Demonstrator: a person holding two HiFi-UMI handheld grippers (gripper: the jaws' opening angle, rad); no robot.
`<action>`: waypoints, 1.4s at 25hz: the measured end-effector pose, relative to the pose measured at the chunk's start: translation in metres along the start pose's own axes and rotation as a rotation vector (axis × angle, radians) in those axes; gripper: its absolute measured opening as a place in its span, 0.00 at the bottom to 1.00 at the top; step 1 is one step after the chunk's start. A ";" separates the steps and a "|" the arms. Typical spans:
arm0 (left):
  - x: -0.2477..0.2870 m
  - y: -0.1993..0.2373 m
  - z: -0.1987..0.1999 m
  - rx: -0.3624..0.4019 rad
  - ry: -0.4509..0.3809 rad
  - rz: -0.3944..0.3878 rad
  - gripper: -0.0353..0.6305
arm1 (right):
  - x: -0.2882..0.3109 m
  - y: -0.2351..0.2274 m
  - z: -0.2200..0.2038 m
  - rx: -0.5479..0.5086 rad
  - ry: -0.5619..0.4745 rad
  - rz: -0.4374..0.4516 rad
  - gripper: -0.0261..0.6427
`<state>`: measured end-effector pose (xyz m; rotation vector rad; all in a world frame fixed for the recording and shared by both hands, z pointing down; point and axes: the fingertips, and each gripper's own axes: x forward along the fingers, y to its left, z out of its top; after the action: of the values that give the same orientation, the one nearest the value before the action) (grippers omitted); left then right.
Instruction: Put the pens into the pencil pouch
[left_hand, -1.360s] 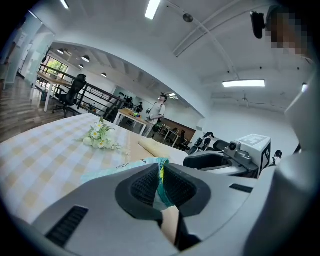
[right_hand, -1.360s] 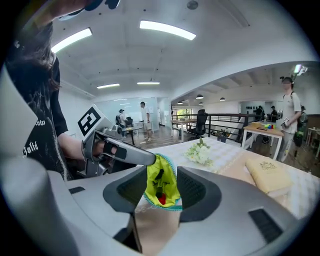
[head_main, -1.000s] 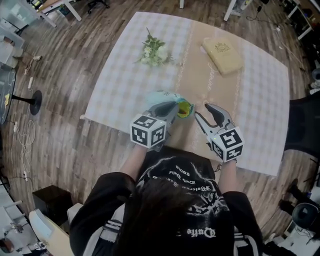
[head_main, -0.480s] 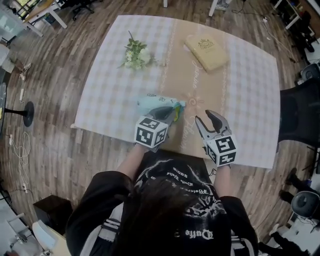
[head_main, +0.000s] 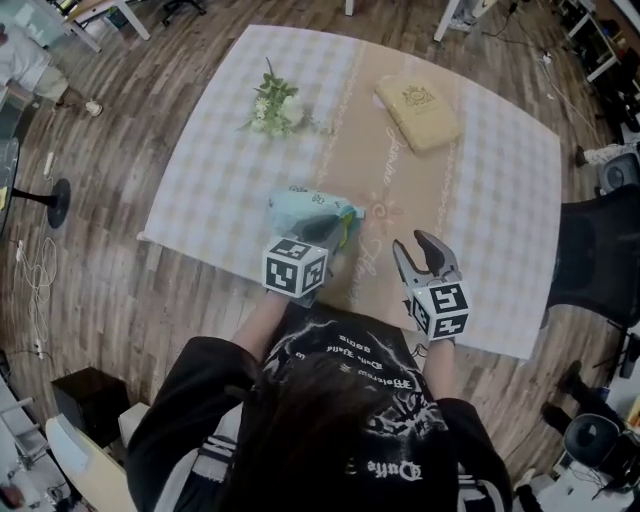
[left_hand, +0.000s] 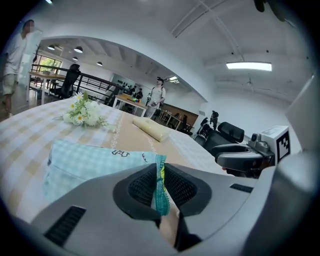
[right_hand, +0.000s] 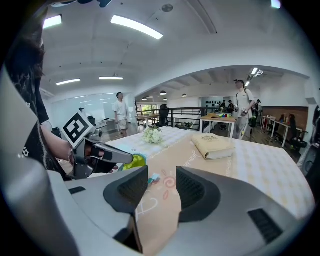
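one pale blue checked pencil pouch (head_main: 300, 208) lies near the front edge of the table (head_main: 500, 220), its zip edge pinched in the closed jaws of the left gripper (head_main: 333, 232). no loose pen shows anywhere, so filling looks done; zipping up probably remains. the right gripper (head_main: 415, 250) hovers nearby, jaws apart, empty. farther off: one flower bunch (head_main: 272, 105), one cream book (head_main: 418, 100)

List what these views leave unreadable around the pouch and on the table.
- Contents of the pouch: in the head view the left tool, shut on its zipper edge, covers the mouth. Only a yellow-green bit shows, and it is unidentifiable.
- Pens: none visible in any view; whether any are inside cannot be told.
- Cover print on the tan book: too small in every view.
- Near edge of the table: partly hidden by the person's head in the head view.
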<state>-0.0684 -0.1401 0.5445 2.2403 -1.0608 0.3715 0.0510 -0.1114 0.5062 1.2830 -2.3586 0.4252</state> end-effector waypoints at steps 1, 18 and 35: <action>-0.001 -0.002 0.001 -0.003 -0.006 0.010 0.12 | 0.000 -0.003 0.000 0.000 0.000 0.004 0.32; -0.010 -0.078 0.053 0.138 -0.212 0.002 0.13 | -0.036 -0.063 0.000 0.063 -0.122 -0.104 0.32; 0.025 -0.135 0.046 0.212 -0.207 -0.036 0.12 | -0.085 -0.113 -0.018 0.076 -0.166 -0.237 0.17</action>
<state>0.0512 -0.1189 0.4653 2.5274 -1.1296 0.2498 0.1921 -0.1024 0.4871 1.6684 -2.3021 0.3485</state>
